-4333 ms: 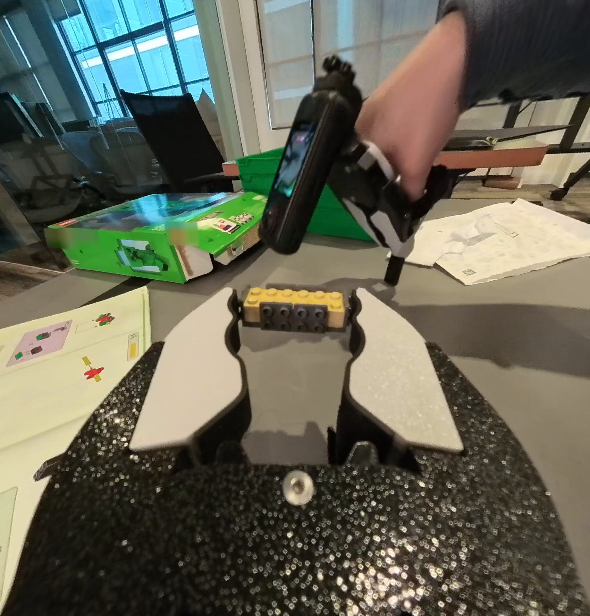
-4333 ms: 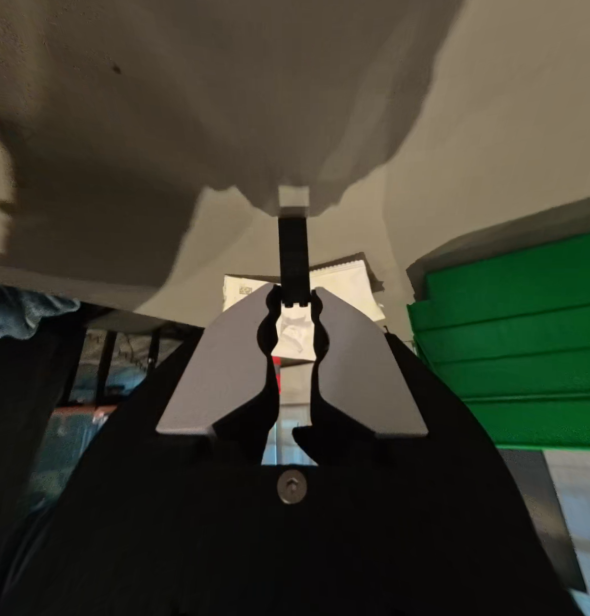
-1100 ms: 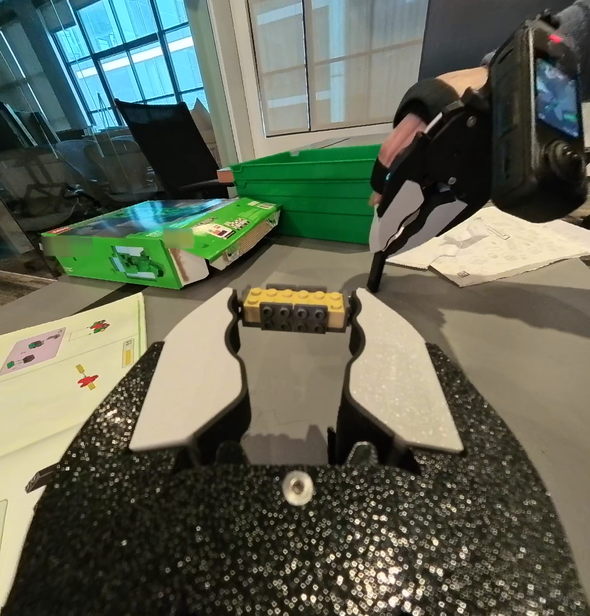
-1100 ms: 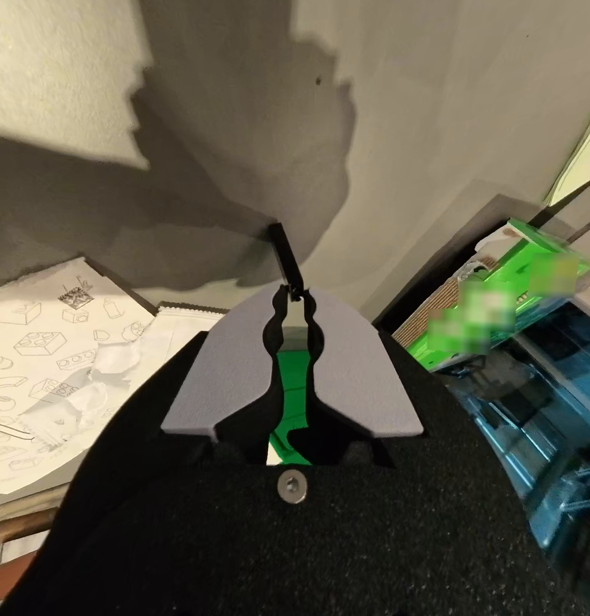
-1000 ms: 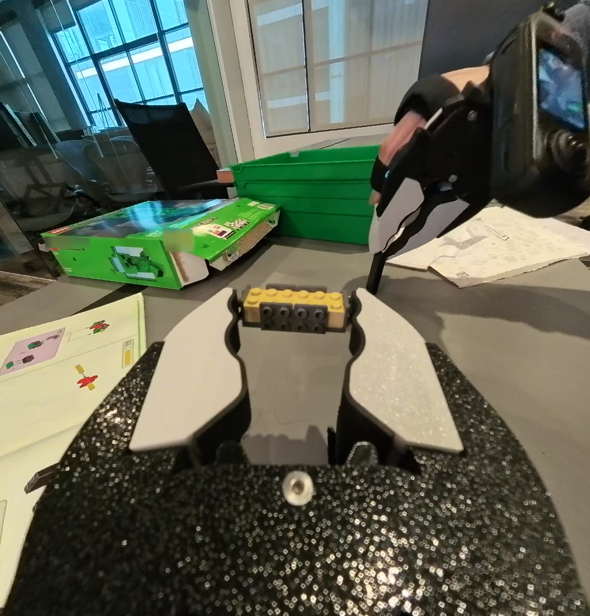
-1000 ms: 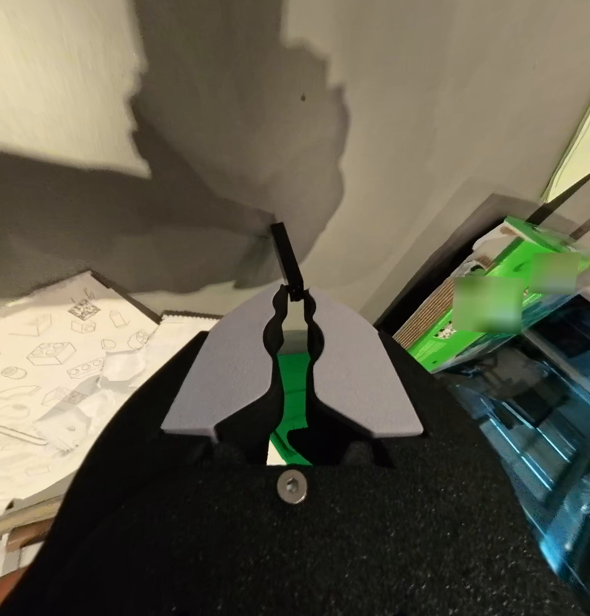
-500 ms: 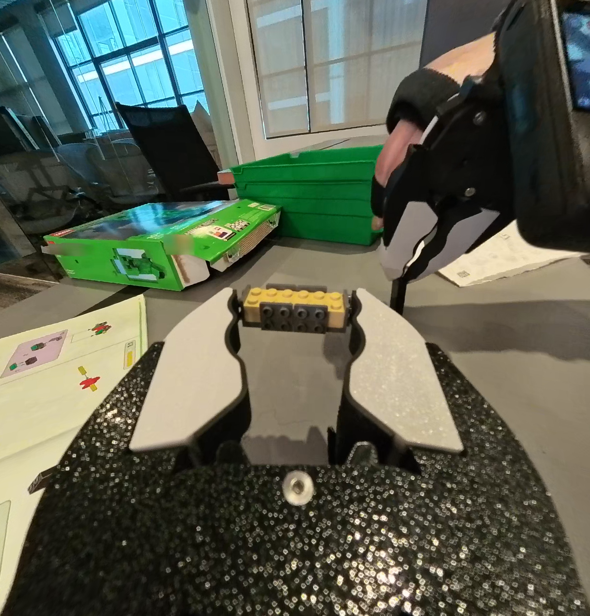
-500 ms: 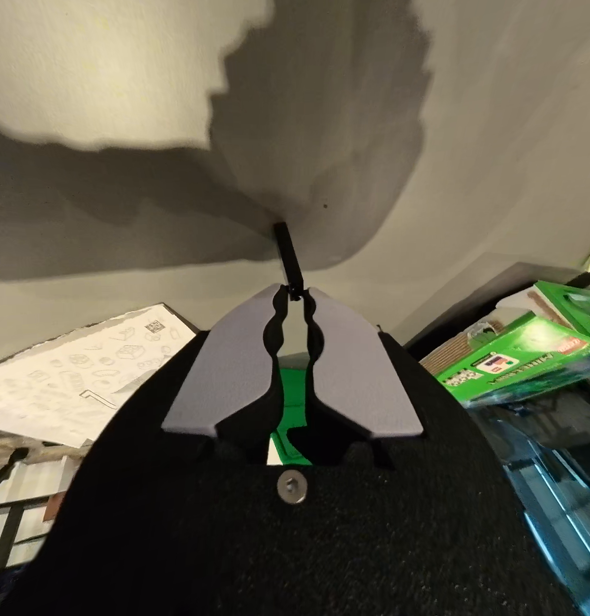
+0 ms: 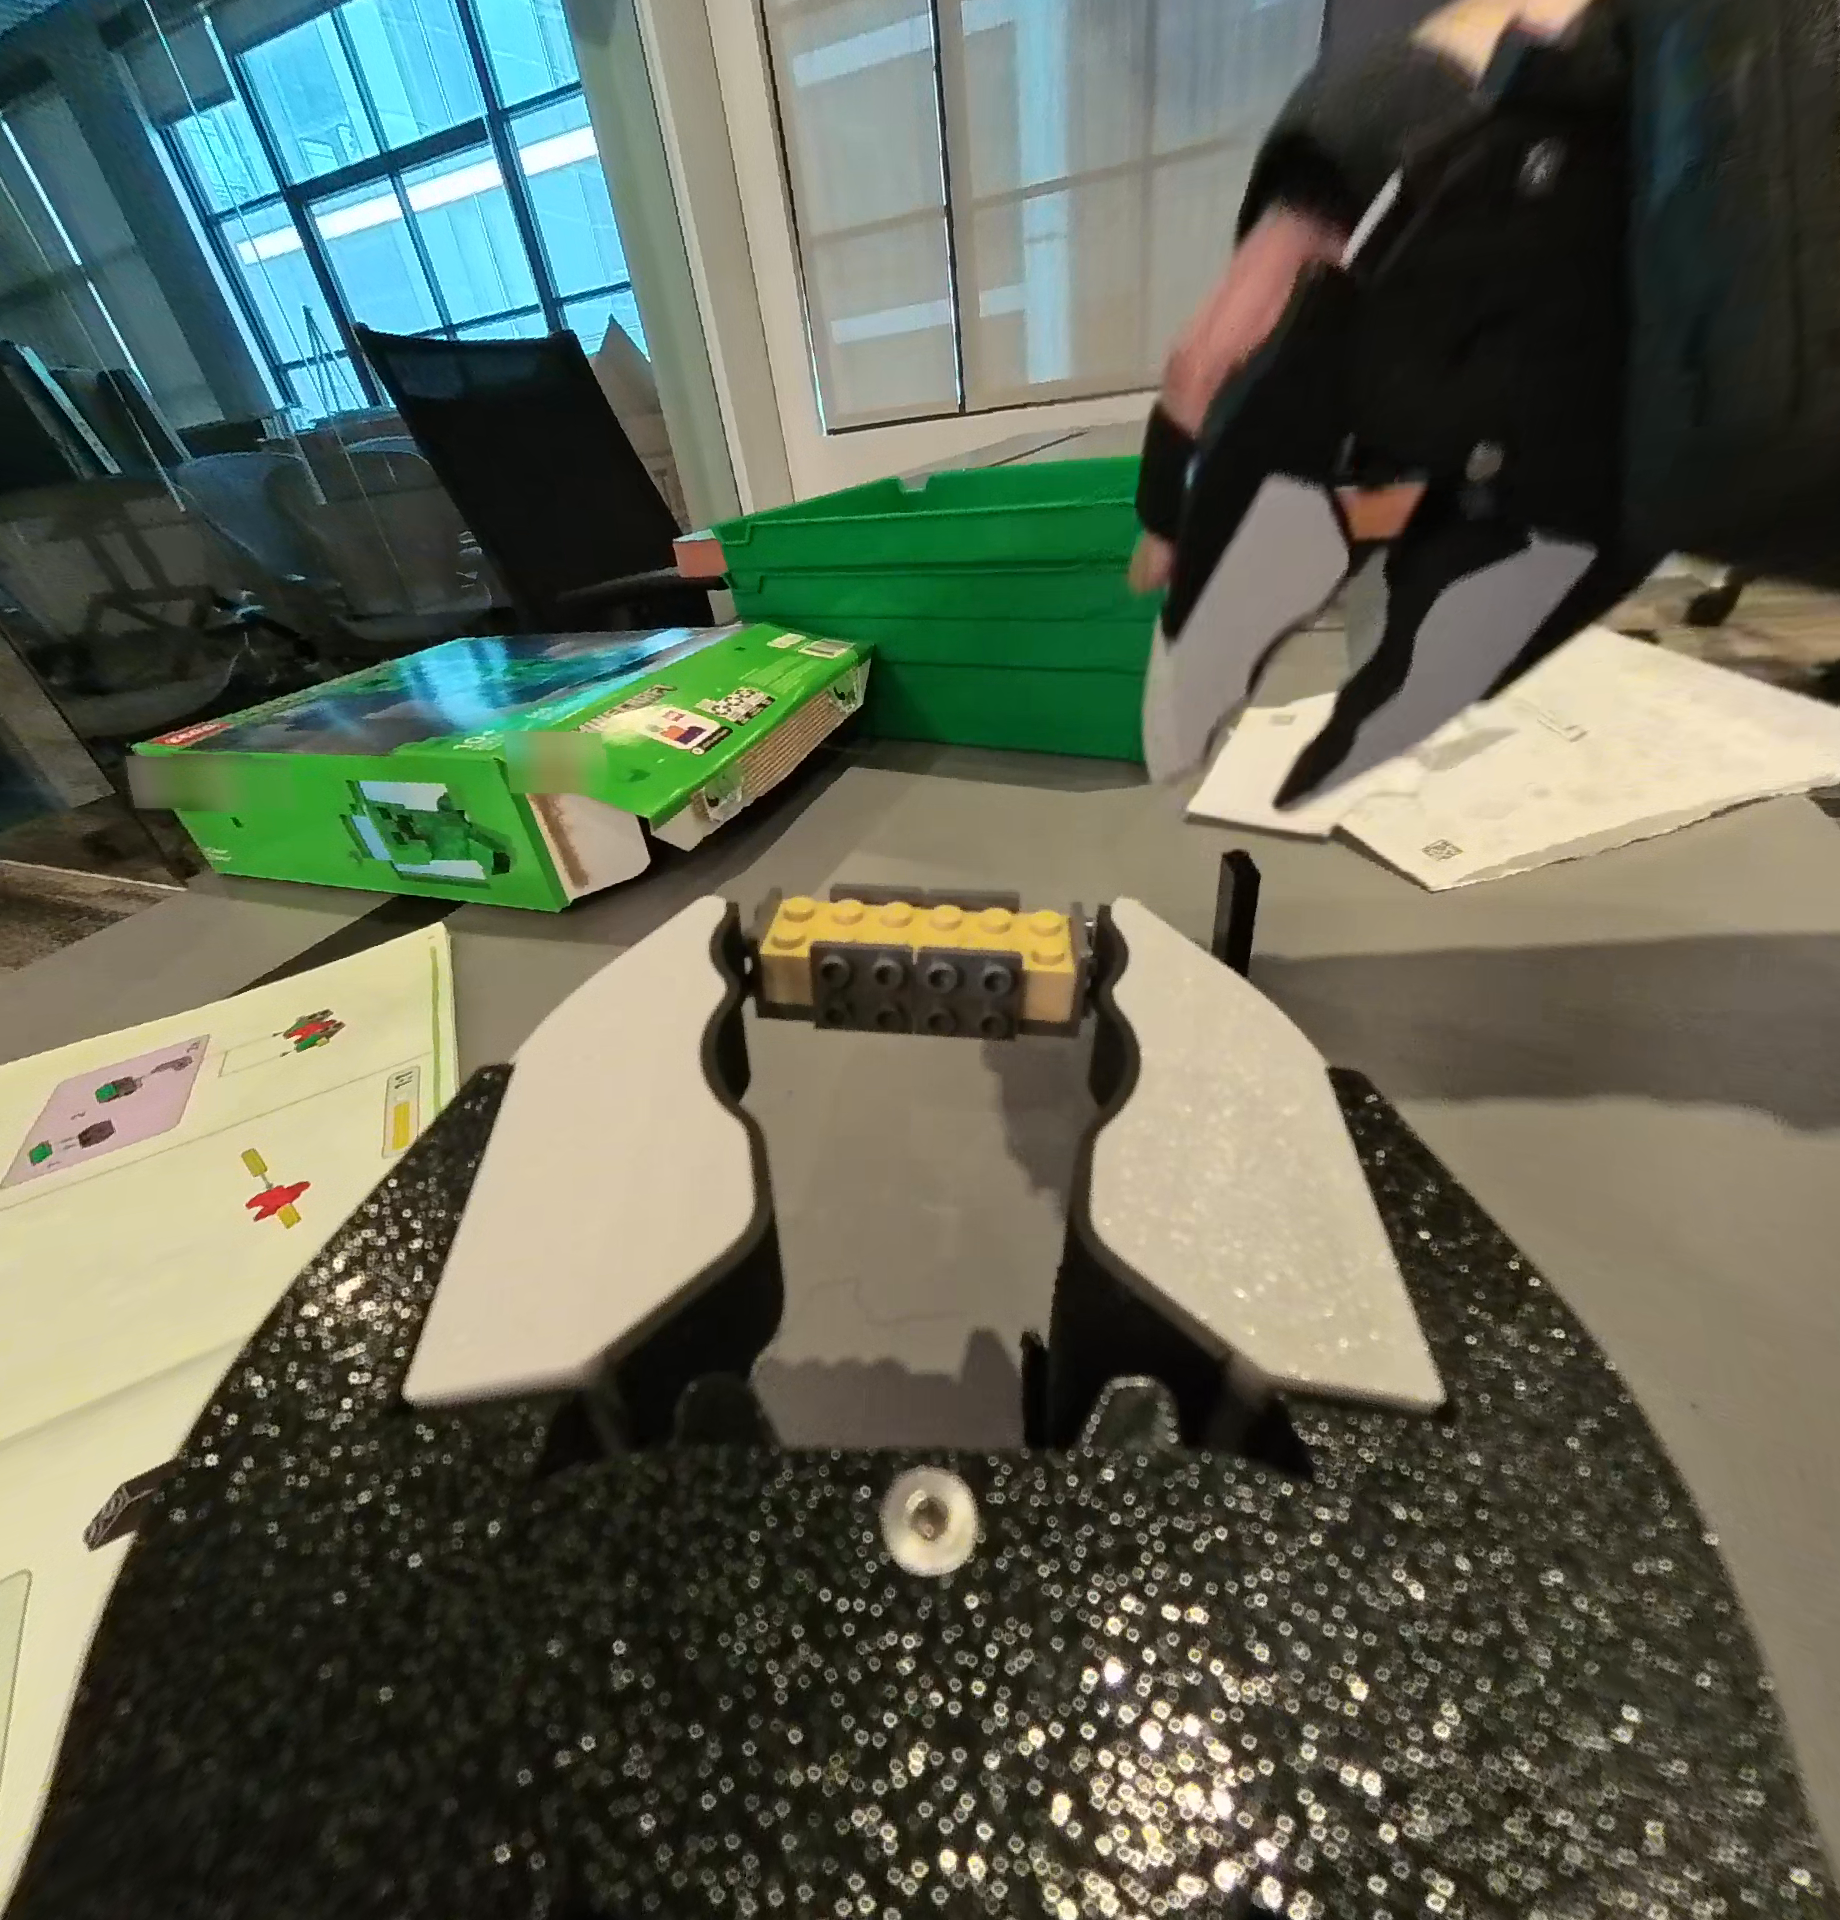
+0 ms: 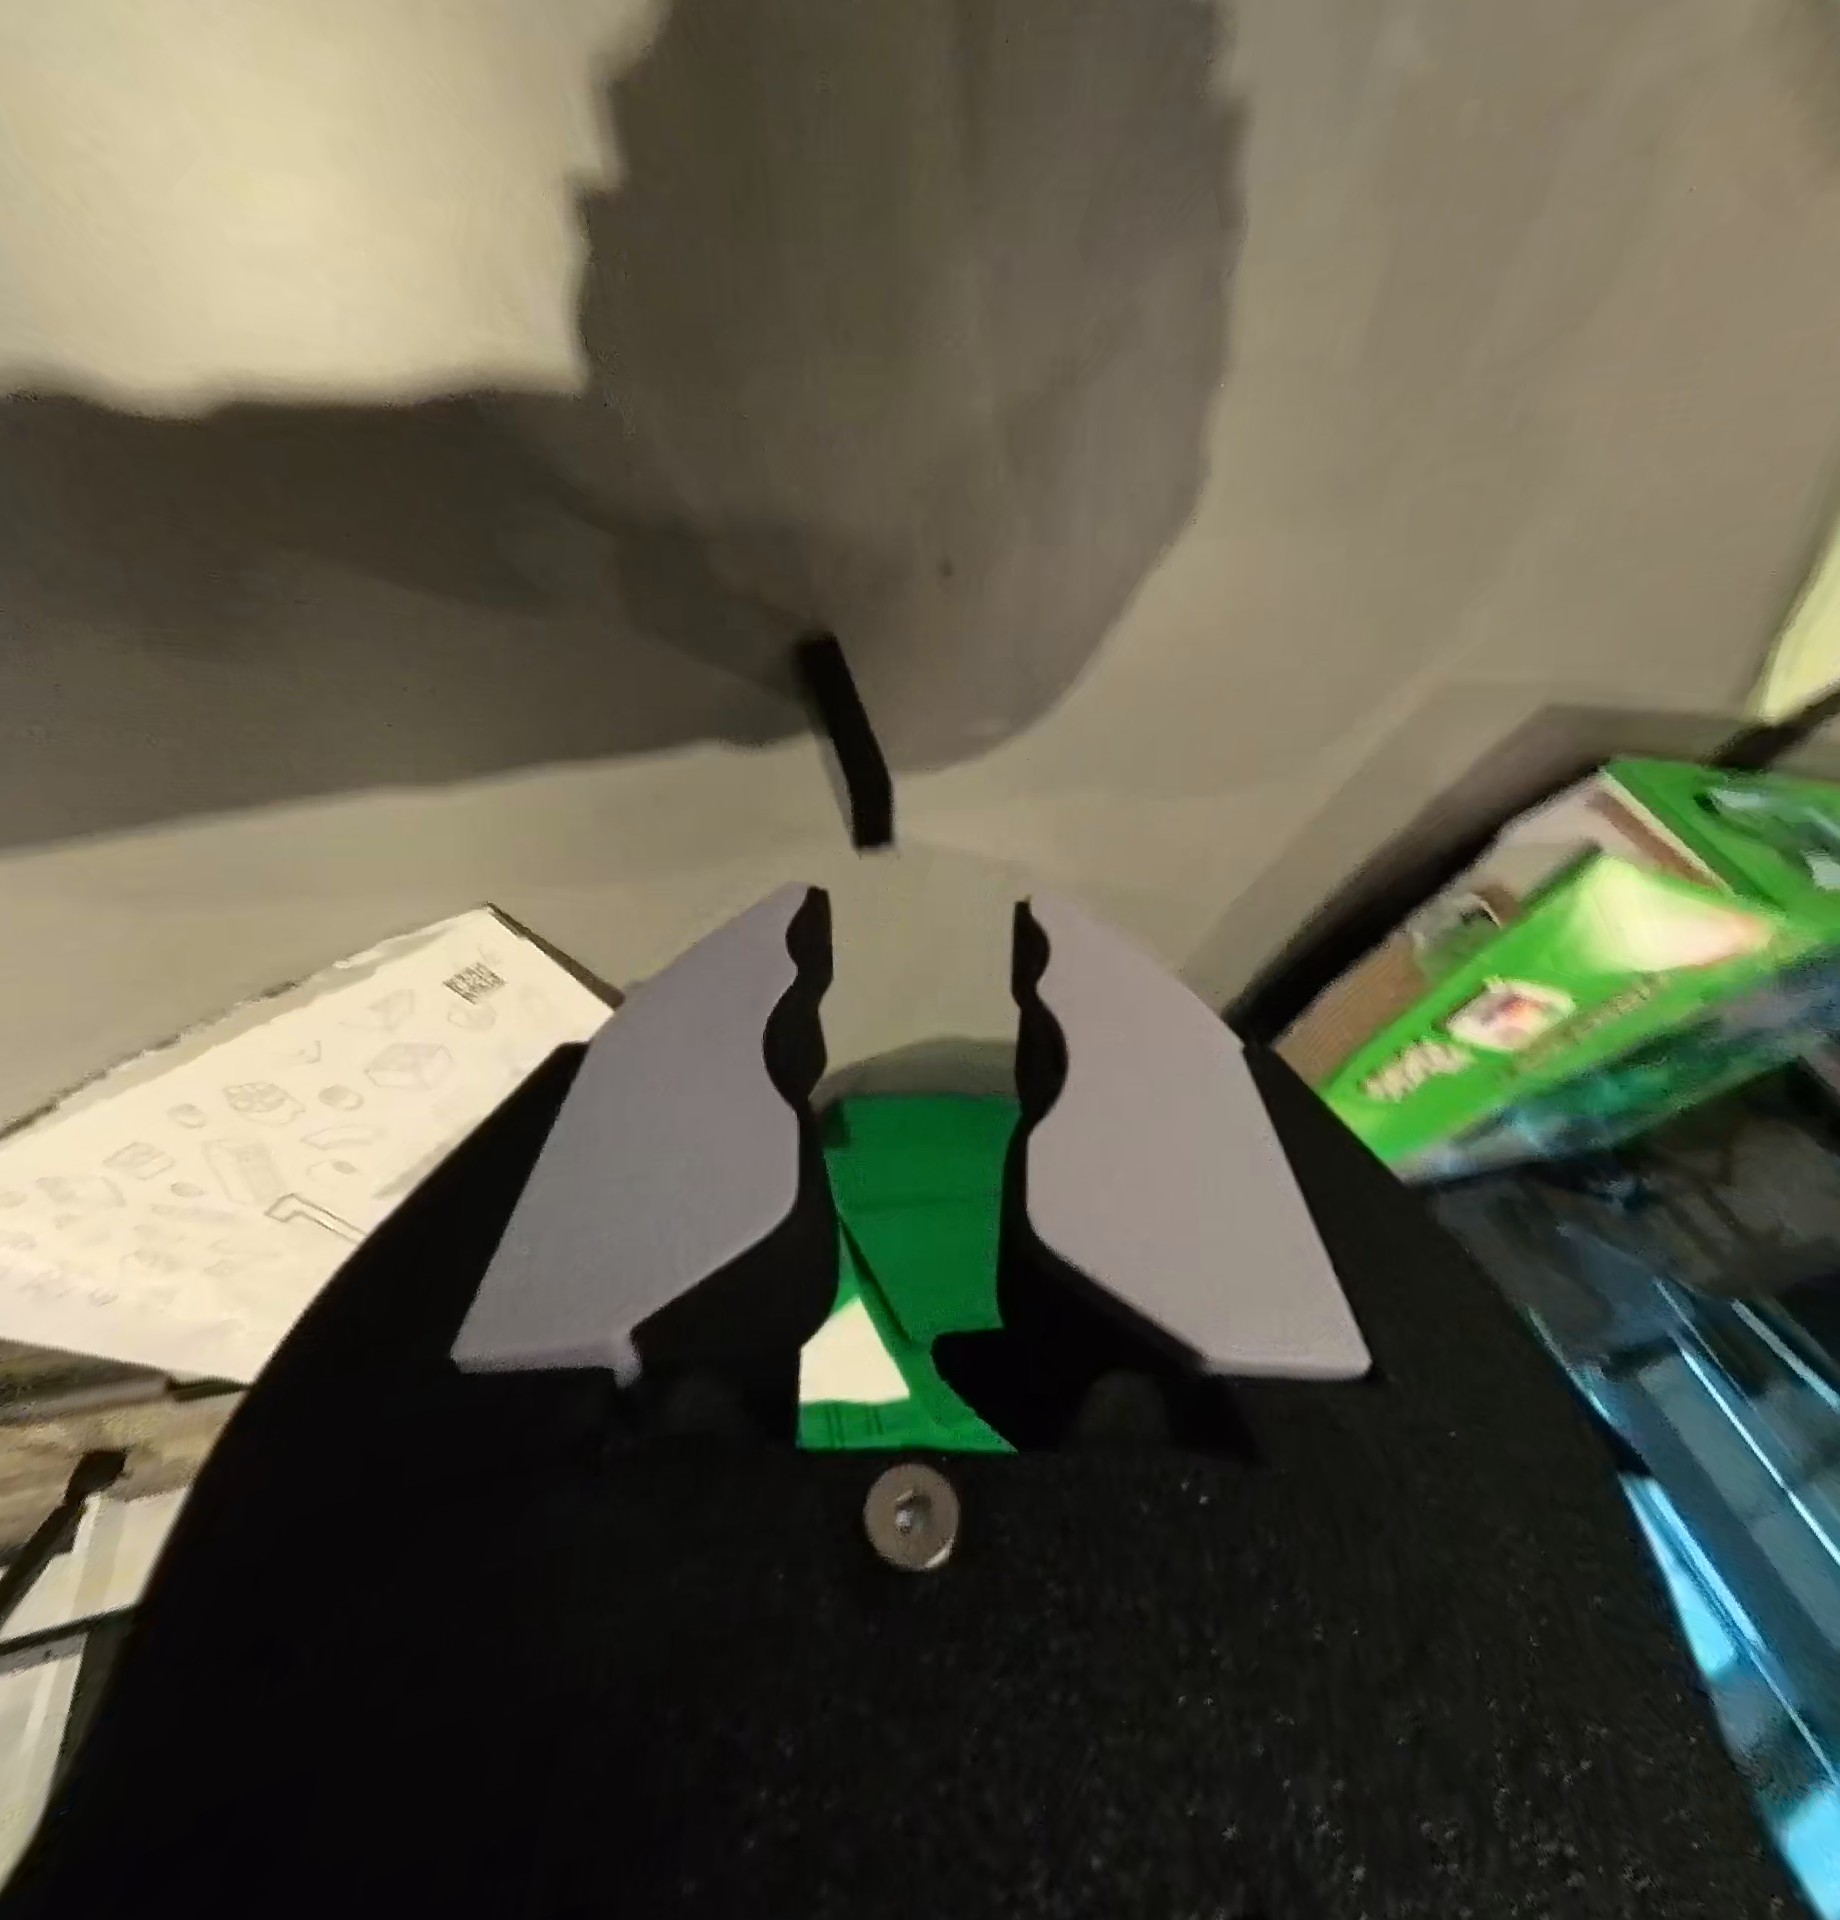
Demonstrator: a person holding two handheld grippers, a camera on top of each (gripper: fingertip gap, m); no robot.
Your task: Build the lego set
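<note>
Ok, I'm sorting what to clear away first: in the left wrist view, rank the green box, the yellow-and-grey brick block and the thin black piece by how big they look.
1. Green box: clearly largest.
2. Brick block, held nearer the camera, which flatters it.
3. Thin black piece: smallest, standing upright on the table.

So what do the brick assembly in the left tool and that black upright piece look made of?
Brick assembly: hard moulded plastic, by its crisp studs and faint sheen; yellow on top, tan and dark grey below. Black upright piece: probably the same plastic, thin, straight-edged and standing on the grey table; its finish is unclear.
</note>
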